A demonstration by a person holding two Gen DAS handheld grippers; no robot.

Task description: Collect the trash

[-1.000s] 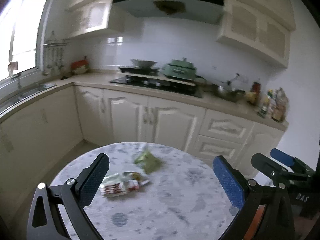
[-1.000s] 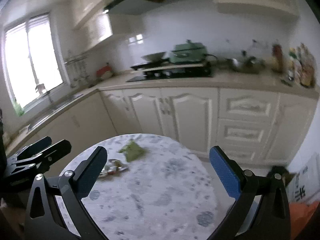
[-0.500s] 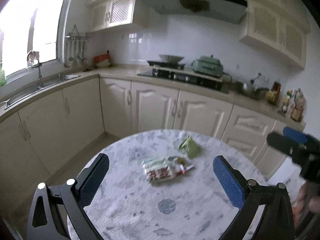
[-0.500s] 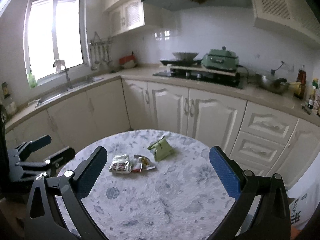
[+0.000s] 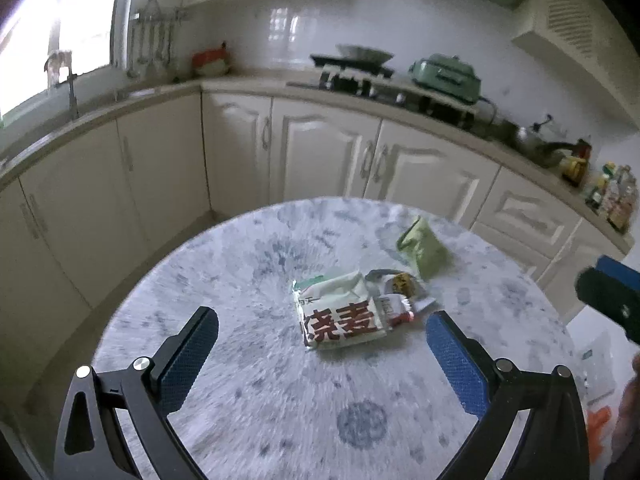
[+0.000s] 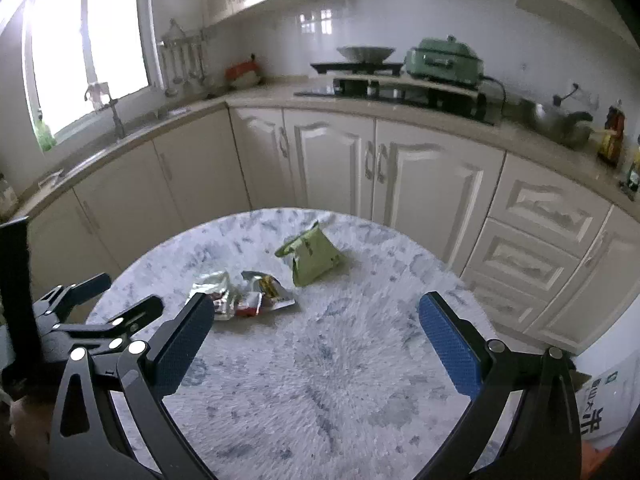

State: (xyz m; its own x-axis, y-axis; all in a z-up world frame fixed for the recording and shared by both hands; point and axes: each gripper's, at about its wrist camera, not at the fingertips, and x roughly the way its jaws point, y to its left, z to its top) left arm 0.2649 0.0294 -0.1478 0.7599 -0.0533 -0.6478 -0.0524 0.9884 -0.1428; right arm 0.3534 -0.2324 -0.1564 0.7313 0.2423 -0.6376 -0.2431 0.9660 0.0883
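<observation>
- Left gripper (image 5: 322,354): jaws spread wide, nothing between them, hovering above the near part of the round marble table (image 5: 248,392). Blue pads face each other across bare tabletop.
- Right gripper (image 6: 314,338): also wide apart and empty, over the near half of the same table.
- Trash, item one: a flat white wrapper (image 5: 340,312) with large red characters lies just beyond the left gripper's tips, roughly centred between them. It lies flat on the marble.
- Item two: a small torn wrapper (image 5: 400,294), silver with red and yellow, touching or overlapping the white one's far right edge; which, I cannot tell.
- Item three: a crumpled green packet (image 5: 424,248), farther back, standing puffed up, near but apart from the other two.
- Judgement: step in hand is the approach for the first pick. The white wrapper is the nearest target for the left gripper.
- Judgement: a flat film on a hard top gives little to bite. Best to tip the fingers down onto a raised or curled edge, then close slowly so the film bunches instead of sliding.
- Judgement: the green packet suits the right gripper; its bulk offers an easy pinch across the ridge.
- Far field: cream cabinets (image 6: 328,160), worktop with hob and green pot (image 6: 442,64). No bin is visible.
</observation>
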